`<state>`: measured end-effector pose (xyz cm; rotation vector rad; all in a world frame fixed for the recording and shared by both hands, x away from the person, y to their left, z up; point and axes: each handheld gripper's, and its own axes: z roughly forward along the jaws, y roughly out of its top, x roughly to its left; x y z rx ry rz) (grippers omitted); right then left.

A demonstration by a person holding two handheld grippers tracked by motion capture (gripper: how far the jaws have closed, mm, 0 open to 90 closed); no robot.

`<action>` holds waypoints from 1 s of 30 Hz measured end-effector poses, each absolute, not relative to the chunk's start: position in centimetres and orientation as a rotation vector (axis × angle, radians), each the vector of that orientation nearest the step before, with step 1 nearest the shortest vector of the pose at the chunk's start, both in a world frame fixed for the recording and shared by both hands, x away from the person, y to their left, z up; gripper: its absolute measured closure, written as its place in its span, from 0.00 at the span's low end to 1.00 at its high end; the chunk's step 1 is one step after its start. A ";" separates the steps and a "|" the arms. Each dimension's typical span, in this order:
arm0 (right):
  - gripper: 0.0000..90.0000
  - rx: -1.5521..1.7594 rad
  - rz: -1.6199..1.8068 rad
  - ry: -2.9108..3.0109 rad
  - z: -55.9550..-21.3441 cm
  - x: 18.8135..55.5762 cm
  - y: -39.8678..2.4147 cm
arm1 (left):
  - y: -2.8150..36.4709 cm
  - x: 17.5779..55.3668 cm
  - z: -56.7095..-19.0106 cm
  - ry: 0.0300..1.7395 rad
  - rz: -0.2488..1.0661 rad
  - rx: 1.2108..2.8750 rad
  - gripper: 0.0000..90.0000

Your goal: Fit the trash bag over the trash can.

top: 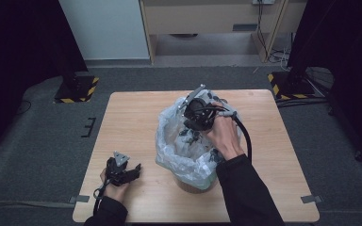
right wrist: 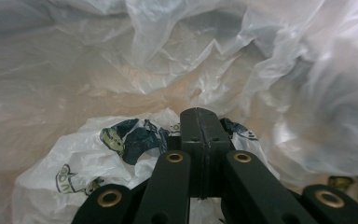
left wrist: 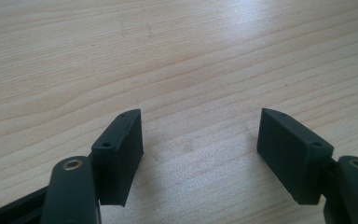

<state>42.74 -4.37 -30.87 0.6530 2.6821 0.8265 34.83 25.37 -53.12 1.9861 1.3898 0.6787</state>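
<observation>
Right tongs point(right wrist: 199, 121), pressed together inside the liner point(top: 169, 150) over a printed bag point(right wrist: 98, 158), may snag the film; left tongs point(left wrist: 200, 135), spread, rest at the counter's point(top: 132, 113) 7 o'clock.

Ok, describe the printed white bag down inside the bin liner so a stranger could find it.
On the wooden table stands a bin lined with a clear plastic liner. Down inside it, just past the right tongs, lies a crumpled white bag. Dark printed patches set it apart from the plain liner.
</observation>
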 end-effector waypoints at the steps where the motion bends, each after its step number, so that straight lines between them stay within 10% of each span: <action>1: 1.00 0.656 0.824 2.687 -31.2 42.9 -4.3 | 25.3 34.8 -53.1 1.390 0.681 1.983 0.34; 30: 1.00 0.409 1.227 2.655 -28.9 39.5 -5.5 | 25.3 34.8 -53.1 1.389 0.683 1.988 0.34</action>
